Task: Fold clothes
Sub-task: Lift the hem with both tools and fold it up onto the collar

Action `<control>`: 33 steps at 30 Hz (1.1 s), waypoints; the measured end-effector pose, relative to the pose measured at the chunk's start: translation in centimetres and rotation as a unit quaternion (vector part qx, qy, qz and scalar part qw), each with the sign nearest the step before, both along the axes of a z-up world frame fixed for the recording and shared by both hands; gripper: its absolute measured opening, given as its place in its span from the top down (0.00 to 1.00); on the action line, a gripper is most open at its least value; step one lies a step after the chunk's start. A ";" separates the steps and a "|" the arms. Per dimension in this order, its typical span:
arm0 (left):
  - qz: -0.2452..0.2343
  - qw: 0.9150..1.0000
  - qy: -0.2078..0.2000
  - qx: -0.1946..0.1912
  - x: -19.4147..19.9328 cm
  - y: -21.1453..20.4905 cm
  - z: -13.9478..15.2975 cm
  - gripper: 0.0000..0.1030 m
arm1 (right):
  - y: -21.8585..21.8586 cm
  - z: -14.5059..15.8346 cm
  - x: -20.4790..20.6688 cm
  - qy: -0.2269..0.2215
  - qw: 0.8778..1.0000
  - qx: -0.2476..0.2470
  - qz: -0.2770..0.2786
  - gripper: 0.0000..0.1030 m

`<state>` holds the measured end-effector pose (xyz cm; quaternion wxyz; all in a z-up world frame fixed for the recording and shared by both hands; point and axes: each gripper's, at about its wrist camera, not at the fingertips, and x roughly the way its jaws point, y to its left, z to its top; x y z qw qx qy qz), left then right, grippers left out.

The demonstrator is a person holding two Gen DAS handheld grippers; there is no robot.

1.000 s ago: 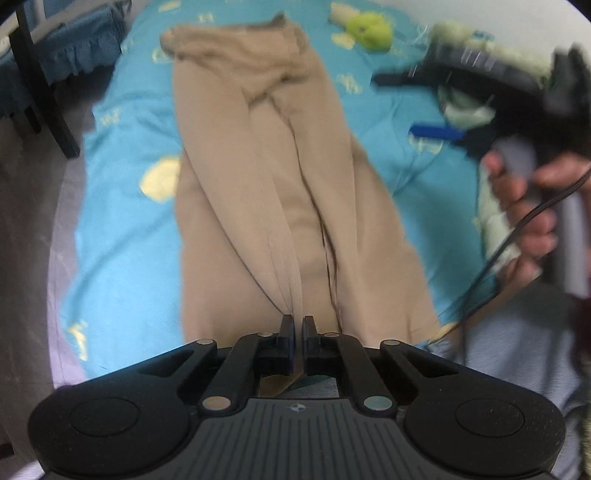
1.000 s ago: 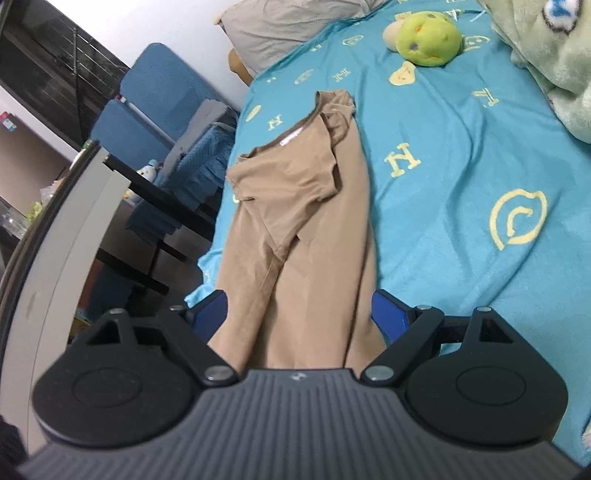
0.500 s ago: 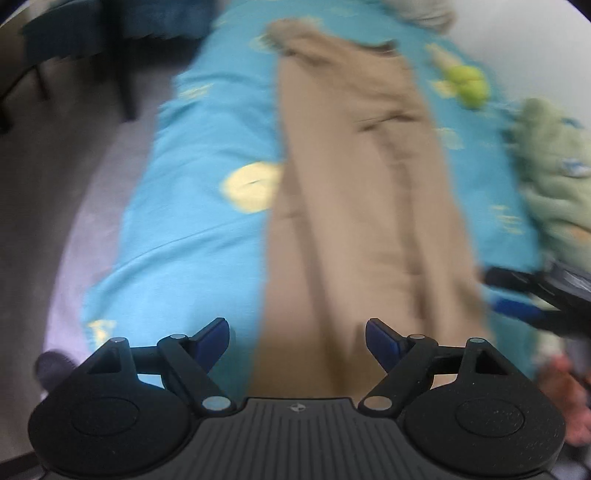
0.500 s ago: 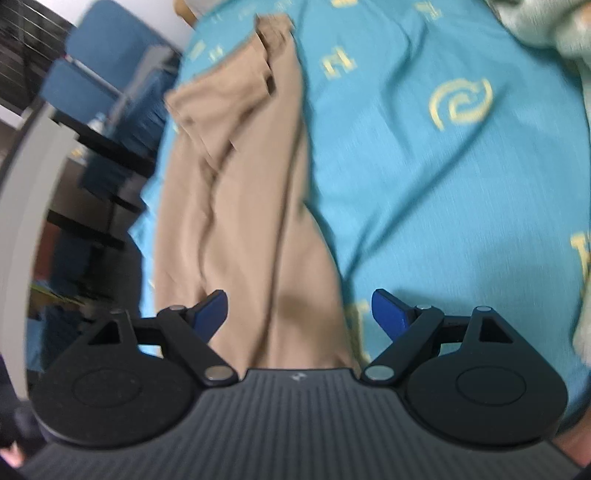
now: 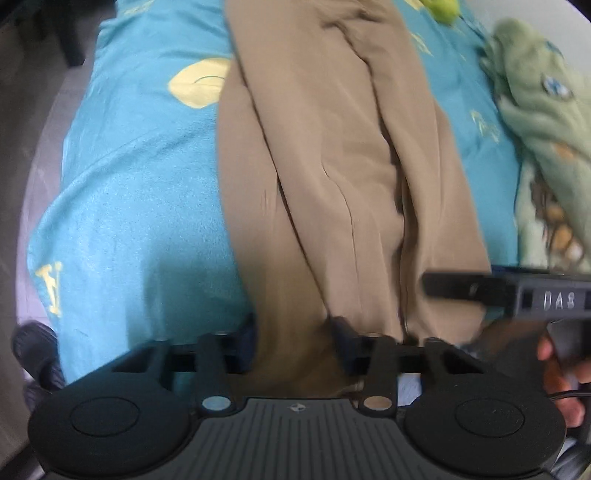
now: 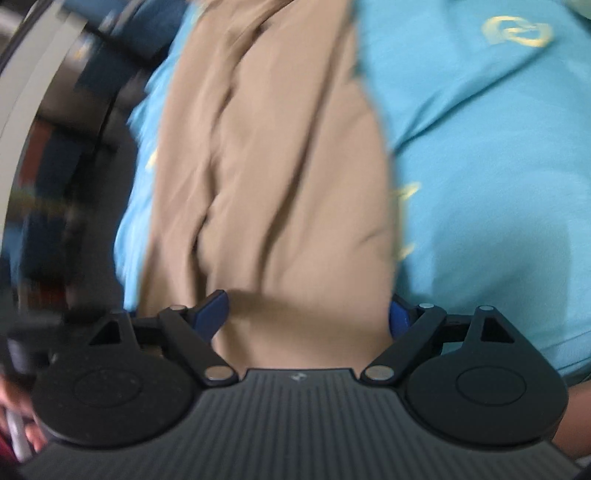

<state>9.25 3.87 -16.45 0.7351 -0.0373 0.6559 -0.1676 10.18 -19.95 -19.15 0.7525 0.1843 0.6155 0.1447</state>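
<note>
A tan garment [image 5: 332,166], folded lengthwise into a long strip, lies on the turquoise bedsheet [image 5: 140,192]. My left gripper [image 5: 295,328] is open at the strip's near end, its fingers partly drawn in with the left part of the hem between them. My right gripper [image 6: 306,312] is open wide and straddles the near end of the same garment [image 6: 269,166]; its blue pads [image 6: 214,306] sit at either edge of the cloth. In the left wrist view the right gripper [image 5: 480,290] shows as a black bar at the garment's right corner, held by a hand [image 5: 557,373].
A pale green blanket [image 5: 535,110] is bunched along the bed's right side, and a green plush toy [image 5: 443,11] lies at the far end. The bed edge and floor [image 5: 33,166] run along the left. Dark furniture [image 6: 66,129] stands beyond the bed's left edge.
The left gripper, shut on the garment a second ago, let go and dropped to the near hem, its fingers now closer together. The right gripper swung down to the garment's near end.
</note>
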 end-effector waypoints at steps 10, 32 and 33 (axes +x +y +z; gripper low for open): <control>0.053 0.993 -0.089 -0.064 -2.2 3.0 6.3 0.96 | 0.8 4.6 -2.6 -0.070 0.992 -0.074 0.068 0.90; 0.074 0.932 -0.305 -0.182 -13.5 2.7 21.8 0.97 | -6.8 19.0 -10.5 -0.289 0.956 0.029 -0.051 0.90; 0.075 0.931 -0.310 -0.177 -12.9 2.5 21.7 0.97 | -6.6 19.1 -10.4 -0.291 0.955 0.029 -0.051 0.90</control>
